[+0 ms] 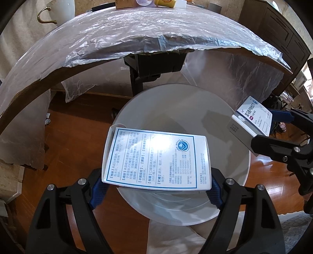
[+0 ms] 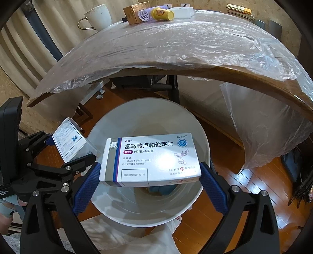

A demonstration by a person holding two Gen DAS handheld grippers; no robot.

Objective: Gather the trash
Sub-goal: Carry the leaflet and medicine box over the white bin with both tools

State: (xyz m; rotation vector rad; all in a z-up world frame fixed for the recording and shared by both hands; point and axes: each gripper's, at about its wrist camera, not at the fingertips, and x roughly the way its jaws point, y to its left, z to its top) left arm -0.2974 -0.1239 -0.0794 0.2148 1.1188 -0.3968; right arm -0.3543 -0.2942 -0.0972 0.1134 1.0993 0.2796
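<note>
Both tools hang over the white bin (image 1: 182,156) on the wooden floor (image 1: 78,125), just in front of the worktop (image 1: 125,45); each has a medicine carton clamped between its blue pads. The left tool (image 1: 156,187) grips a flat white carton with a blue-bordered panel of small print (image 1: 156,158); the pads press on its two short ends, and the carton lies face up across the bin's near rim, one end flap standing open at its far left corner. The right tool (image 2: 150,181) grips the blue-and-white pill box (image 2: 150,158), printed side up, with a purple stripe down its left part; it sits over the bin's mouth, held by its short ends too. From the right wrist view the left tool and its carton show at the left, beside the bin's rim; from the left wrist view the right tool with its box shows at the right edge, over the bin's far side; the two cartons are apart. Something dark bluish lies at the bottom of the bin, under the pill box; I cannot tell what it is. The worktop is draped in crinkled clear plastic sheet (image 2: 176,43); at its far end stand a white mug with a gold handle (image 2: 97,17), a small brown box (image 2: 135,14), and a yellow bottle (image 2: 163,13) lying on its side. Pale cloth shows below the bin, between the tool arms.
</note>
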